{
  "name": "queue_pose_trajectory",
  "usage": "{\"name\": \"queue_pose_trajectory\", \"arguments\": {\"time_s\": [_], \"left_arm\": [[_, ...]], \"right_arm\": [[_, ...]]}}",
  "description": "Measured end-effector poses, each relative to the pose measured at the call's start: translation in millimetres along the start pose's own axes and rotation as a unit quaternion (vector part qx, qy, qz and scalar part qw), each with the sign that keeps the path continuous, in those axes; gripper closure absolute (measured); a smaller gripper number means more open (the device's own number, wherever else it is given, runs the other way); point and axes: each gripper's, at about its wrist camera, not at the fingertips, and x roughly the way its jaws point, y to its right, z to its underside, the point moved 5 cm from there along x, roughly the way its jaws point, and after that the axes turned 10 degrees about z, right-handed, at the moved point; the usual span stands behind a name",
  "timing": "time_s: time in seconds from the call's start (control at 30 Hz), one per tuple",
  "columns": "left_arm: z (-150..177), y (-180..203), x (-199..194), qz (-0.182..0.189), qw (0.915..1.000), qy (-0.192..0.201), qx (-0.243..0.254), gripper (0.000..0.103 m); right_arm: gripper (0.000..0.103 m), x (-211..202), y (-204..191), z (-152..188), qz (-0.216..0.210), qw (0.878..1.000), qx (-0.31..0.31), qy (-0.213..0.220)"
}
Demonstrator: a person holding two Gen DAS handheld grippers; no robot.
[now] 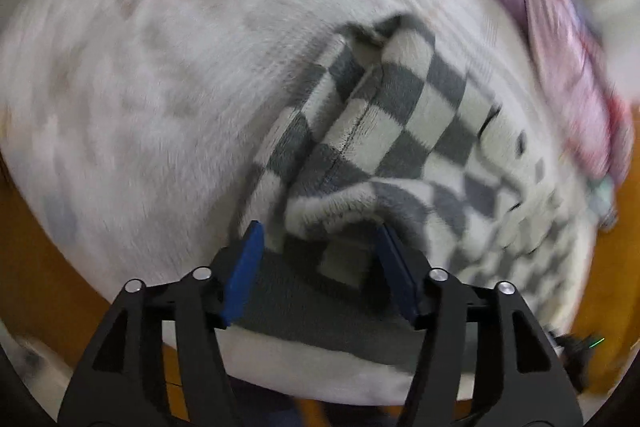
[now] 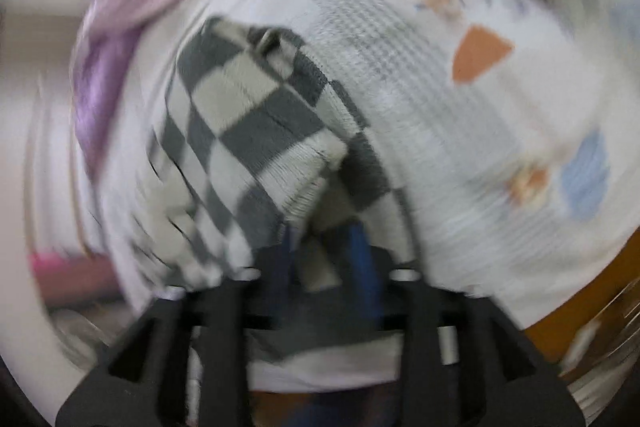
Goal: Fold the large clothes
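Motion blur smeared both wrist views, heavier at the rims. Left claw (image 1: 318, 239) stood with its blue pads wide apart over a checkered garment (image 1: 384, 131), grey and cream squares in a plush knit. Cloth lay between and under the pads, but neither pad pressed on it. A rolled, stitched edge of the garment curled just ahead of the pads, and a seam ran up the fold beyond it. The garment lay bunched on a pale bed sheet (image 1: 152, 99). To the left of the garment the sheet spread bare and wide as far as its edge. An orange-brown floor (image 1: 36, 267) showed past the sheet's left rim. On the right, purple and pink bedding (image 1: 560, 39) was heaped along the far edge, near the garment but apart from it.

Right claw (image 2: 324, 247) had its blue pads drawn close together, pinching a fold of the checkered garment (image 2: 248, 115) between them. The fabric rose from the pads and draped forward, its ribbed hem folded over just above them. To its left the purple bedding (image 2: 116, 39) crowded the sheet's edge. To its right the sheet (image 2: 460, 131) lay open, printed with orange and blue patches. The sheet's right edge ended over orange-brown floor (image 2: 580, 299).
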Motion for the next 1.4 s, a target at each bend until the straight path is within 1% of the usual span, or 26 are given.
{"name": "queue_pose_trajectory", "arguments": {"time_s": [0.03, 0.07, 0.13, 0.17, 0.23, 0.3, 0.37, 0.4, 0.43, 0.47, 0.5, 0.53, 0.57, 0.63, 0.73, 0.8, 0.87, 0.93, 1.07, 1.13, 1.2, 1.23, 1.3, 1.33, 1.37, 1.4], "left_arm": [[3.6, -2.9, -4.2, 0.022, 0.9993, 0.006, -0.029, 0.04], [9.2, -6.1, -7.5, 0.052, 0.9964, 0.011, -0.067, 0.04], [12.3, 1.4, -3.5, 0.08, 0.9915, 0.011, -0.102, 0.038], [14.9, 3.5, 2.0, 0.094, 0.9891, 0.01, -0.113, 0.036], [10.6, 11.2, 16.1, 0.096, 0.9881, 0.008, -0.12, 0.035], [6.0, 19.4, 35.3, 0.104, 0.9871, 0.007, -0.122, 0.035], [-0.4, 22.5, 55.2, 0.1, 0.9877, 0.002, -0.12, 0.035], [-1.7, 20.1, 62.3, 0.095, 0.9879, 0.003, -0.123, 0.035], [-2.2, 18.0, 67.6, 0.092, 0.987, 0.004, -0.131, 0.038], [-2.7, 17.2, 72.4, 0.09, 0.9863, 0.002, -0.139, 0.068], [-4.0, 20.3, 77.0, 0.082, 0.9885, -0.009, -0.127, 0.086], [-5.1, 25.2, 79.1, 0.072, 0.9915, -0.019, -0.107, 0.09], [-6.1, 33.3, 75.2, 0.056, 0.9954, -0.022, -0.074, 0.091], [-7.5, 45.2, 63.1, 0.041, 0.9983, -0.026, -0.032, 0.091], [-9.7, 54.2, 35.2, 0.031, 0.9993, -0.019, 0.011, 0.091], [-11.5, 51.9, 25.2, 0.026, 0.9991, -0.021, 0.027, 0.091], [-8.6, 46.6, 29.1, 0.009, 0.9981, -0.036, 0.05, 0.091], [-2.9, 40.0, 42.6, -0.013, 0.9965, -0.053, 0.063, 0.091], [6.5, 10.2, 69.1, -0.042, 0.9963, -0.07, 0.026, 0.091], [8.7, 2.4, 83.4, -0.052, 0.9951, -0.081, 0.02, 0.091], [8.7, 2.1, 91.2, -0.059, 0.9943, -0.087, 0.02, 0.089], [7.4, 4.7, 93.7, -0.063, 0.9938, -0.088, 0.024, 0.087], [6.0, 10.1, 95.7, -0.062, 0.9934, -0.094, 0.025, 0.084], [4.5, 11.3, 94.8, -0.055, 0.9935, -0.098, 0.019, 0.076], [2.0, 11.3, 91.5, -0.054, 0.9933, -0.101, 0.013, 0.056], [-2.1, 11.8, 85.6, -0.057, 0.9933, -0.1, 0.01, 0.045]], "right_arm": [[0.051, 4.1, -1.7, 0.0, -0.016, 1.0, 0.016, -0.003], [0.052, 8.2, -4.4, -0.9, -0.031, 0.999, 0.028, -0.009], [0.052, 14.7, -7.1, -3.7, -0.05, 0.997, 0.052, -0.011], [0.051, 19.6, -6.3, -5.9, -0.061, 0.996, 0.066, -0.011], [0.052, 24.4, -3.9, -11.6, -0.078, 0.993, 0.09, -0.007], [0.051, 32.8, -3.0, -21.3, -0.083, 0.99, 0.111, -0.009], [0.051, 43.7, -3.7, -25.8, -0.101, 0.986, 0.128, -0.021], [0.056, 45.5, -2.6, -27.6, -0.098, 0.986, 0.13, -0.022], [0.072, 45.5, -3.6, -27.3, -0.098, 0.987, 0.125, -0.018], [0.083, 44.2, -7.1, -29.3, -0.081, 0.991, 0.107, -0.016], [0.089, 40.7, -10.5, -28.6, -0.062, 0.994, 0.088, -0.012], [0.09, 33.7, -16.7, -28.8, -0.039, 0.998, 0.055, -0.003], [0.09, 24.5, -24.9, -28.6, -0.014, 1.0, 0.017, 0.006], [0.091, 8.0, -33.0, -24.3, 0.011, 1.0, -0.02, 0.016], [0.092, -18.9, -38.8, -17.1, 0.031, 0.998, -0.052, 0.028], [0.092, -24.2, -43.6, -12.0, 0.044, 0.996, -0.072, 0.023], [0.092, -18.1, -37.9, -2.8, 0.066, 0.993, -0.094, 0.018], [0.092, -3.3, -20.3, 6.5, 0.094, 0.991, -0.095, 0.008], [0.092, 33.4, 11.5, 23.9, 0.137, 0.988, -0.074, -0.016], [0.091, 47.5, 15.3, 22.0, 0.146, 0.987, -0.069, -0.015], [0.091, 55.3, 12.1, 20.1, 0.161, 0.984, -0.08, -0.005], [0.089, 57.2, 7.6, 19.9, 0.171, 0.981, -0.091, -0.002], [0.085, 55.2, 5.4, 20.4, 0.17, 0.981, -0.088, -0.008], [0.078, 50.2, 6.4, 19.8, 0.168, 0.983, -0.074, -0.012], [0.071, 44.0, 7.8, 18.3, 0.169, 0.983, -0.063, -0.013], [0.064, 35.3, 7.8, 16.7, 0.172, 0.983, -0.06, -0.011]]}}
